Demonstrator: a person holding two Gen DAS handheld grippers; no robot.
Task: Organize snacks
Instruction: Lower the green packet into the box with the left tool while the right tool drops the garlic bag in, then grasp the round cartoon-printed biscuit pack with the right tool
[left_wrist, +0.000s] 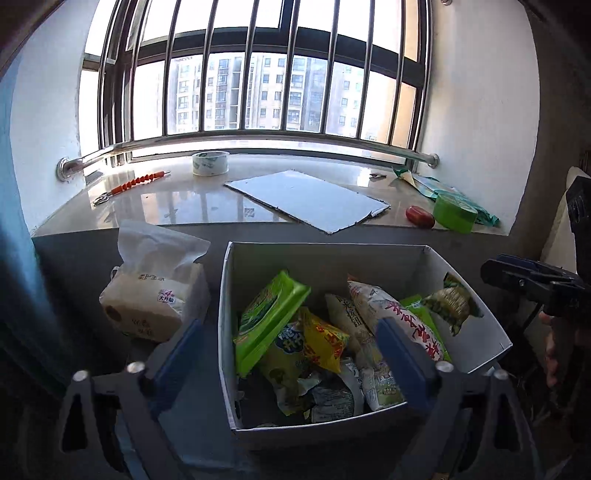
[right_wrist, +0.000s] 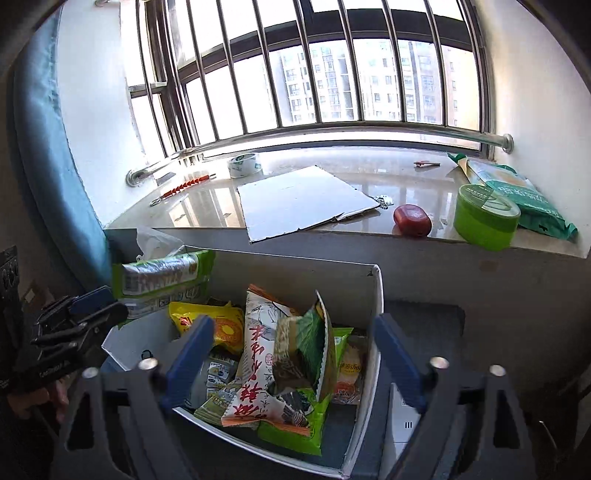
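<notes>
Both claws released, holding nothing — left gripper and right gripper hover over the white box. Snack packets lie piled below the fingers: light, crinkly, slippery film — I'd pinch a sealed edge, gently.

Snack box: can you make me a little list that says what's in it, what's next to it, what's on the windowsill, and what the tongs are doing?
box: white box, open top
inside: many snack packets, loosely piled, among them a yellow packet
beside box: tissue pack
windowsill: tape roll, cardboard sheet, red case, green tub
left tongs: open, empty
right tongs: open, empty
</notes>
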